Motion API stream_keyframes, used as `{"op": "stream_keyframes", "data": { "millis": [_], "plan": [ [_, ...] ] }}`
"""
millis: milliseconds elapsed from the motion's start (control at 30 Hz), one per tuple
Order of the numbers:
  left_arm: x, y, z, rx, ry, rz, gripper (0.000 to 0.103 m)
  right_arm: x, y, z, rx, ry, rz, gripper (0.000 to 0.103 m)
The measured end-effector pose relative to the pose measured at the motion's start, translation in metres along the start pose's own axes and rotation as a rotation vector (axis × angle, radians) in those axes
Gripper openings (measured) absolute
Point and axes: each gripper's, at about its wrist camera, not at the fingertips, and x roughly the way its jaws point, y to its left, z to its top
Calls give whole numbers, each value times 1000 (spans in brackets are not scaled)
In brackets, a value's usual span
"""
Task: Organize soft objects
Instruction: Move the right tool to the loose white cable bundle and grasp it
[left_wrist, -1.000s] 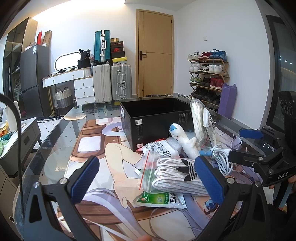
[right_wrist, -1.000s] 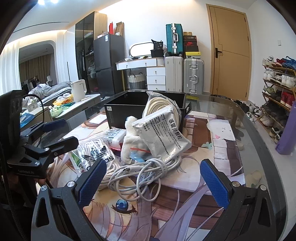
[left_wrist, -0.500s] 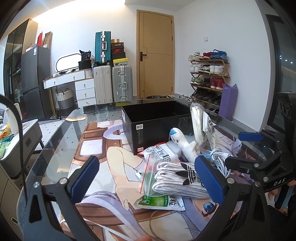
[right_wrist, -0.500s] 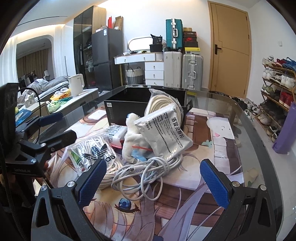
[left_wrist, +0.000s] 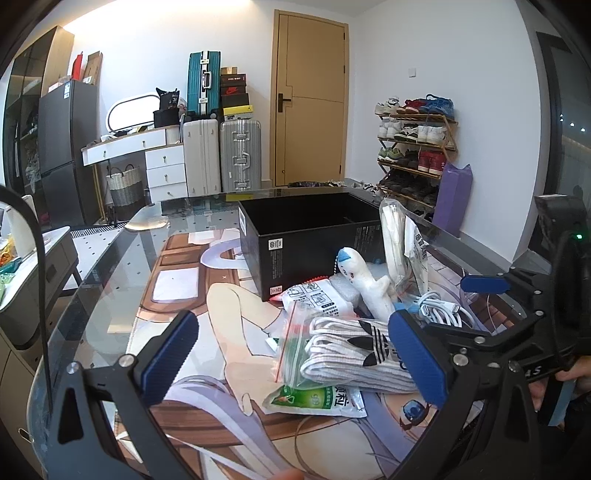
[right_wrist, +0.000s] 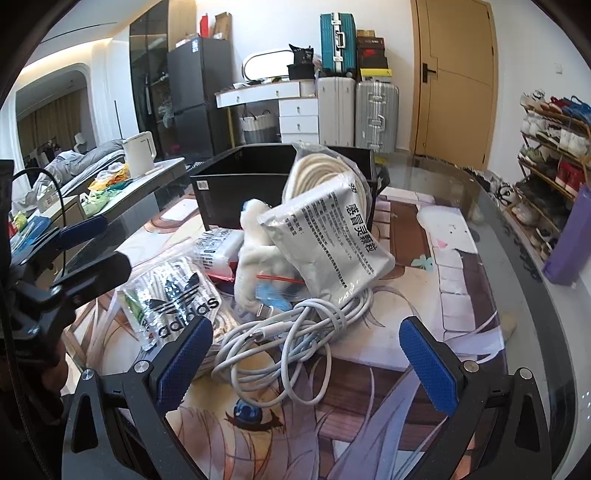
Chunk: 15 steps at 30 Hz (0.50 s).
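Left gripper (left_wrist: 295, 356): fingers spread wide, holding nothing, poised above the table (left_wrist: 110, 280). Between the fingers and just ahead of them lies a zip bag of socks (left_wrist: 347, 350), resting on a green sachet (left_wrist: 314, 400). The right finger (left_wrist: 415, 358) overlaps the bag's edge in this view; contact cannot be judged. Beyond the bag, ahead of the fingers, lie a white pack (left_wrist: 317, 299) and a plush toy (left_wrist: 364, 280), with a cable (left_wrist: 439, 310) to the right of the toy. A silver pouch (left_wrist: 415, 258) and a bagged rope coil (left_wrist: 391, 243) lean against the open black box (left_wrist: 295, 240) farther ahead.

Right gripper (right_wrist: 306, 360): fingers likewise wide apart and empty. The cable (right_wrist: 295, 336) lies between them, nearer the left finger (right_wrist: 183, 360). Directly ahead, the silver pouch (right_wrist: 328, 236) rests on the plush toy (right_wrist: 258, 243), and the rope coil (right_wrist: 314, 173) stands behind it against the box (right_wrist: 236, 188). The sock bag (right_wrist: 173, 295) lies ahead-left of the left finger.

Each gripper appears at the edge of the other's view: the right gripper (left_wrist: 487, 295) on the right, the left gripper (right_wrist: 88, 247) on the left.
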Motion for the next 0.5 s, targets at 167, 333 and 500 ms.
{"op": "stream_keyframes", "data": {
  "millis": [167, 333, 500],
  "plan": [
    [0, -1, 0, -1, 2, -11, 103, 5, -8, -1, 18, 28, -34, 103],
    [0, -3, -1, 7, 7, -20, 103, 9, -22, -6, 44, 46, -64, 103],
    [0, -5, -3, 12, 12, -26, 103, 12, -27, -7, 63, 64, -66, 102]
  ]
}}
